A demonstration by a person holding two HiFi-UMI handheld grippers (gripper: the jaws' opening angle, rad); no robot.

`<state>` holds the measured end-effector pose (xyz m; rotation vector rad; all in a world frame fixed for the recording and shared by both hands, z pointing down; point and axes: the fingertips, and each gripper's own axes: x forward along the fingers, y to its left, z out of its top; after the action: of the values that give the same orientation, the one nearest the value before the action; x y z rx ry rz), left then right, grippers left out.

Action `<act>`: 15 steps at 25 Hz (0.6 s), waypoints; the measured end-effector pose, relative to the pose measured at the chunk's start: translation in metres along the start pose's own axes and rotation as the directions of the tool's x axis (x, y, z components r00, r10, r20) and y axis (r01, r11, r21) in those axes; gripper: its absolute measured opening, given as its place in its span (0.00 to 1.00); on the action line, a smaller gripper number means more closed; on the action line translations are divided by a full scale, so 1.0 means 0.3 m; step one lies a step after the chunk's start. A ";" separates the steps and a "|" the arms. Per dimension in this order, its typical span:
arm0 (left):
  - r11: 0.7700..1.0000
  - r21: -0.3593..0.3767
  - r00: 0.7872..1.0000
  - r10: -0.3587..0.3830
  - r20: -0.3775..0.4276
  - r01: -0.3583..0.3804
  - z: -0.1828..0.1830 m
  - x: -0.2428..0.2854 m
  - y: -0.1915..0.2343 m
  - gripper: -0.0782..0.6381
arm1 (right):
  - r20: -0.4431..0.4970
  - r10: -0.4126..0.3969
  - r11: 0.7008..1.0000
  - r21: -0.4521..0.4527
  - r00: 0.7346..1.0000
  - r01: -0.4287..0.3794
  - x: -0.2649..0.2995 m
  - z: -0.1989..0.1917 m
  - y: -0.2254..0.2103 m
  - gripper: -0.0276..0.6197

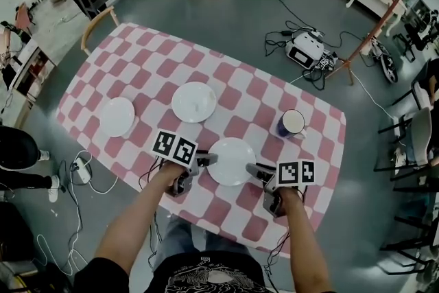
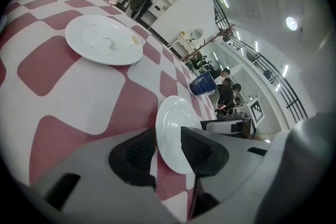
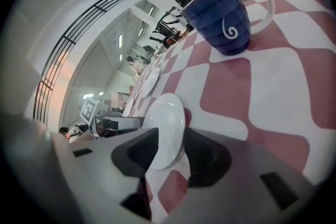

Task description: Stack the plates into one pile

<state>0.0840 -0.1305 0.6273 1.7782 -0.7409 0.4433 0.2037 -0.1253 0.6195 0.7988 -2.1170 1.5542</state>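
Observation:
Three white plates lie apart on the red-and-white checked table [image 1: 137,44]. The near plate [image 1: 232,161] sits between my two grippers. My left gripper [image 1: 209,160] has its jaws around that plate's left rim, and my right gripper [image 1: 255,169] has its jaws around the right rim. In the left gripper view the near plate's [image 2: 176,134] edge stands between the dark pads [image 2: 202,150], with no firm pinch showing. In the right gripper view the near plate's [image 3: 165,126] rim likewise sits between the pads [image 3: 205,157]. The near plate rests flat on the cloth.
A second plate [image 1: 194,101] lies mid-table, a third [image 1: 117,116] to the left. A blue mug [image 1: 291,123] stands at the right, close beyond the right gripper. A wooden chair [image 1: 96,22] is at the table's far-left end. Cables and a box lie on the floor.

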 end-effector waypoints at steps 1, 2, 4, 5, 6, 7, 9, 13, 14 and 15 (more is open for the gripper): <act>1.000 0.000 1.000 0.010 -0.002 -0.010 -0.001 0.000 0.006 0.31 | -0.003 -0.018 1.000 0.000 1.000 0.018 0.001 -0.002 -0.010 0.27; 1.000 0.007 1.000 0.026 -0.006 -0.026 -0.001 -0.001 0.014 0.30 | -0.006 -0.040 0.999 -0.002 0.999 0.040 0.001 -0.005 -0.020 0.23; 0.997 0.034 0.997 0.071 -0.012 -0.071 -0.003 -0.004 0.033 0.24 | -0.008 -0.073 0.997 -0.002 0.997 0.073 0.002 -0.009 -0.036 0.13; 0.995 0.045 0.996 0.091 -0.010 -0.090 -0.003 -0.007 0.041 0.19 | -0.005 -0.076 0.997 0.001 0.997 0.076 0.002 -0.009 -0.037 0.13; 0.994 0.049 0.995 0.101 -0.006 -0.101 -0.003 -0.010 0.045 0.19 | 0.000 -0.072 0.997 0.004 0.997 0.072 0.001 -0.007 -0.034 0.12; 0.993 0.049 0.995 0.104 -0.001 -0.104 -0.002 -0.013 0.045 0.19 | 0.005 -0.065 0.998 0.006 0.998 0.065 0.000 -0.004 -0.030 0.12; 0.994 0.048 0.995 0.101 0.006 -0.101 0.001 -0.020 0.040 0.19 | 0.013 -0.055 0.998 0.010 0.998 0.055 -0.003 0.004 -0.025 0.11; 0.995 0.034 0.995 0.089 0.034 -0.090 0.008 -0.043 0.022 0.17 | 0.032 -0.052 0.999 0.009 0.998 0.051 -0.014 0.016 -0.010 0.10; 0.995 0.034 0.995 0.089 0.041 -0.090 0.012 -0.052 0.015 0.17 | 0.032 -0.051 0.999 0.005 0.998 0.051 -0.016 0.019 -0.002 0.10; 0.995 0.039 0.995 0.091 0.046 -0.093 0.017 -0.063 0.010 0.17 | 0.033 -0.048 0.999 -0.002 0.998 0.048 -0.019 0.025 0.008 0.10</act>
<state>0.0677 -0.1309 0.6160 1.8023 -0.8532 0.4854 0.2066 -0.1308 0.6120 0.8739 -2.1074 1.5228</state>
